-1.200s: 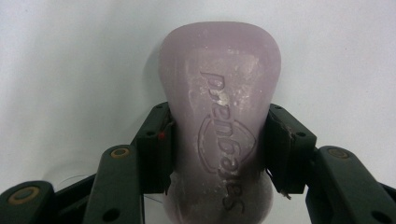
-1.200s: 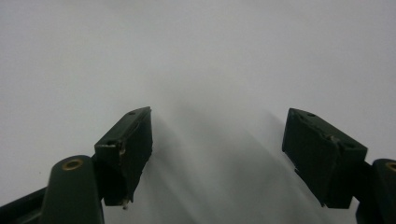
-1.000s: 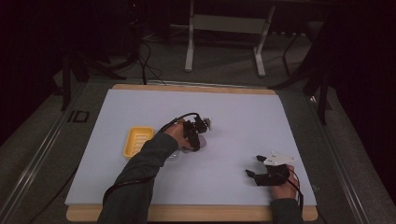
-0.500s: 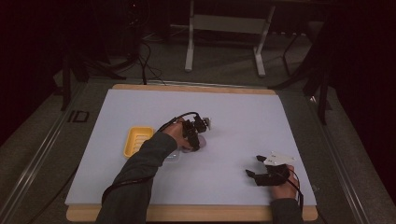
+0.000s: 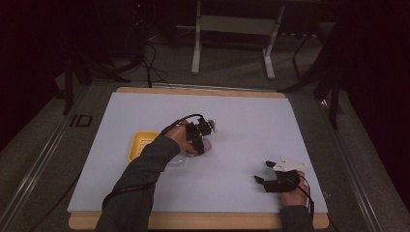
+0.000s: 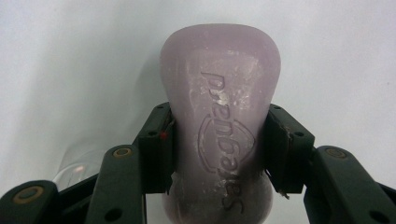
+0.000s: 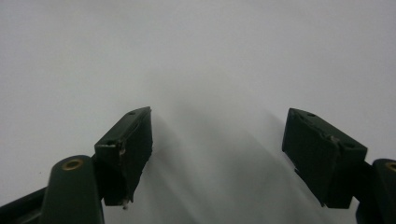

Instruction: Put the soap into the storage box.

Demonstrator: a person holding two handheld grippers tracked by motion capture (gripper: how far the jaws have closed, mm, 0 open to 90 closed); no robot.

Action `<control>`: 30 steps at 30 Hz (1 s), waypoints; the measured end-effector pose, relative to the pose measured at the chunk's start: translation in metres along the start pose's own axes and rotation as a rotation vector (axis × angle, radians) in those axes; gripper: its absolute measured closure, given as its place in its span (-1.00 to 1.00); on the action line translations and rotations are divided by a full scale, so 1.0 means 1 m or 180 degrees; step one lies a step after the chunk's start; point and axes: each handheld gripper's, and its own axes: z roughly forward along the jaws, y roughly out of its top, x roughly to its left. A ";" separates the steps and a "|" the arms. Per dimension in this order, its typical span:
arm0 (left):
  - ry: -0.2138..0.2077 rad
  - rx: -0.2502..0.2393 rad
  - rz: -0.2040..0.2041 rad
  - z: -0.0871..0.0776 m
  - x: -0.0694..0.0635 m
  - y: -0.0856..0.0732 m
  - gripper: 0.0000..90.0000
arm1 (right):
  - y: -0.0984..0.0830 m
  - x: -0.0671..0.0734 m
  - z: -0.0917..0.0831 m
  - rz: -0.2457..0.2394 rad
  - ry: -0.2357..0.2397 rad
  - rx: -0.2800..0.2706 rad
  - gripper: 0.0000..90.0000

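A pale purple bar of soap (image 6: 219, 93) with embossed lettering lies on the white mat (image 5: 251, 125) near the middle of the table. My left gripper (image 6: 223, 144) is shut on it, one pad pressing each long side of the bar. From the high view the left gripper (image 5: 199, 140) points down at the soap (image 5: 206, 144). My right gripper (image 5: 263, 172) rests at the near right of the mat. Its jaws stand wide apart in the right gripper view (image 7: 219, 154), with only bare mat between them.
A yellow dish (image 5: 141, 145) sits on the mat just left of my left hand. A clear plastic piece (image 5: 176, 162) lies under the left forearm. The mat lies on a wooden board (image 5: 193, 220). Table legs and cables stand on the dark floor beyond.
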 end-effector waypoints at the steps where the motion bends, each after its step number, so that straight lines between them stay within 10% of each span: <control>1: 0.0005 0.0004 0.0000 -0.001 0.000 -0.001 0.11 | 0.000 0.000 0.000 0.0000 0.0001 0.0001 -0.47; 30: 0.0129 -0.0108 -0.0190 -0.030 0.012 -0.030 0.11 | 0.000 0.000 0.000 0.0007 -0.0007 -0.0020 -0.46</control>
